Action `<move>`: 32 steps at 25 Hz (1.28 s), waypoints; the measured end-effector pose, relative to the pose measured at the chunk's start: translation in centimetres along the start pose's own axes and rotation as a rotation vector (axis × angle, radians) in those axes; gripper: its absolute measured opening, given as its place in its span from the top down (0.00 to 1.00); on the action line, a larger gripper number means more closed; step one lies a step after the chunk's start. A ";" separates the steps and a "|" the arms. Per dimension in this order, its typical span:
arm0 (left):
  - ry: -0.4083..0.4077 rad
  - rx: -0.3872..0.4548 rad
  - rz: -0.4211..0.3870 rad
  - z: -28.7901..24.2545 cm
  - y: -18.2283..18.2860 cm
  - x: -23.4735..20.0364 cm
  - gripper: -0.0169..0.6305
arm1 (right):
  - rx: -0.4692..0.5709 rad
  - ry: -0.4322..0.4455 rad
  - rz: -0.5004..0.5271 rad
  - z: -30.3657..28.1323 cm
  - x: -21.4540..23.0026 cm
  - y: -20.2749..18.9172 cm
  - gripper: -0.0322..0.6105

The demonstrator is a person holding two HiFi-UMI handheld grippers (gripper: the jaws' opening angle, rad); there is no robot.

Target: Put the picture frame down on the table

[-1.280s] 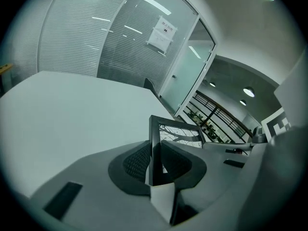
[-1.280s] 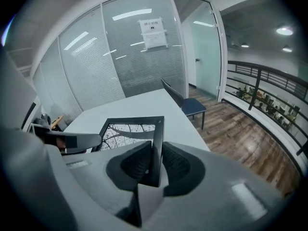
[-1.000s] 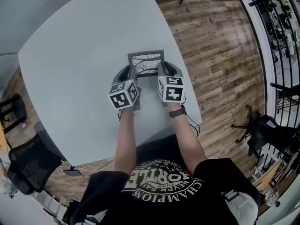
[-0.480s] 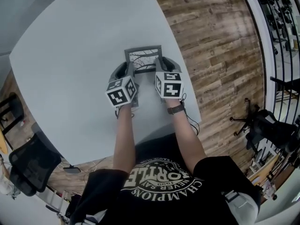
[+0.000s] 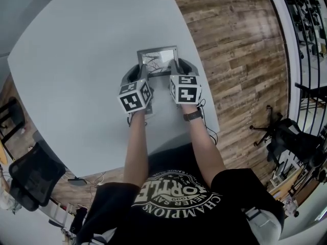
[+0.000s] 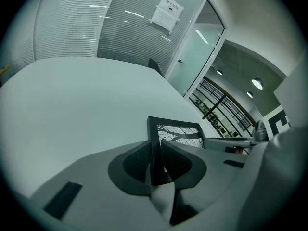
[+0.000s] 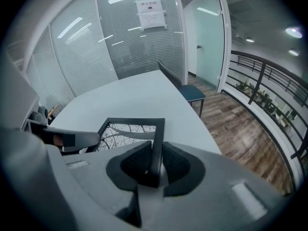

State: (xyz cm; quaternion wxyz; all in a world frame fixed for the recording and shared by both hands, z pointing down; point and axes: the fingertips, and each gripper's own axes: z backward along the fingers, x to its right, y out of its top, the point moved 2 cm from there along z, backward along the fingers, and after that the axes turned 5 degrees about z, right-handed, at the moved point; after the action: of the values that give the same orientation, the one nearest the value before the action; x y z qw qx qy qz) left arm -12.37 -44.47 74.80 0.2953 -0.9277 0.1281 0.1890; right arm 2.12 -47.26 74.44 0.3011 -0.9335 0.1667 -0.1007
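Gripping the black rectangular picture frame (image 5: 159, 55) over the pale grey table (image 5: 76, 60), the left gripper (image 5: 141, 73) has its jaws clamped on the left rail; the right gripper (image 5: 175, 69) on the right.

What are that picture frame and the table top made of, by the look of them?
Picture frame: matte black border, likely wood or plastic; glossy pane glints, so glass or acrylic. Table: smooth pale grey top, probably laminate.
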 end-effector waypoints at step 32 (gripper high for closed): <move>-0.125 0.436 -0.184 28.2 1.6 5.8 0.89 | 0.525 0.037 0.128 27.1 -10.6 4.4 0.85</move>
State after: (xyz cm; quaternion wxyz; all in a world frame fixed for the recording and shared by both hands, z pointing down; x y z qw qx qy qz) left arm -15.47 -29.68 50.29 0.5118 -0.8363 0.0623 0.1863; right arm -0.94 -32.38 49.21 0.5354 -0.8090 0.1993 -0.1383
